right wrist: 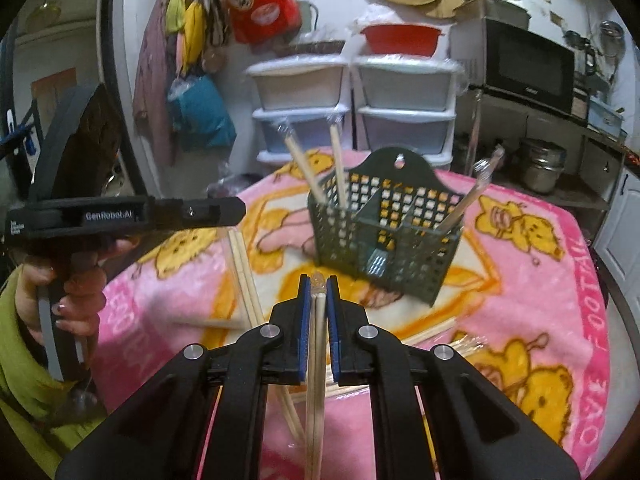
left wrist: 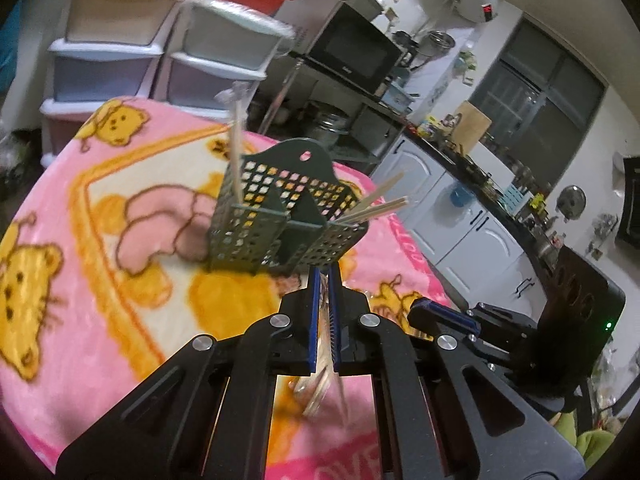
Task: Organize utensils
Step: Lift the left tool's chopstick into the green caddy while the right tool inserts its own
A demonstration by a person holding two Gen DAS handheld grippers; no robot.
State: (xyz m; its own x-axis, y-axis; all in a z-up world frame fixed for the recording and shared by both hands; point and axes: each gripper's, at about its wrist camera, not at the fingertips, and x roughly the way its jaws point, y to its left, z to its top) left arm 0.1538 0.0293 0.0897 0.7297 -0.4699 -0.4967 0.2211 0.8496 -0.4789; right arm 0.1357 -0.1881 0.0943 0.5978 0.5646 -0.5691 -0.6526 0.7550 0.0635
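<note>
A dark green perforated utensil caddy (left wrist: 280, 216) (right wrist: 384, 228) stands on the pink cartoon blanket (left wrist: 80, 240) (right wrist: 540, 280). Wrapped chopsticks lean in its end compartments (right wrist: 336, 168) (right wrist: 472, 196), and a fork (right wrist: 376, 266) lies in the middle one. My left gripper (left wrist: 325, 280) is shut on a clear-wrapped utensil (left wrist: 320, 392), just short of the caddy. My right gripper (right wrist: 318, 284) is shut on a wrapped pair of chopsticks (right wrist: 316, 380), in front of the caddy. The left gripper also shows in the right wrist view (right wrist: 236, 210).
Loose chopsticks lie on the blanket at the left (right wrist: 244, 280) and near the front (right wrist: 432, 332). Plastic drawer units (right wrist: 352, 100) stand behind the table. A microwave (right wrist: 528, 68) and pots (right wrist: 544, 164) sit on shelves to the right. Kitchen counter (left wrist: 480, 184) runs along the right.
</note>
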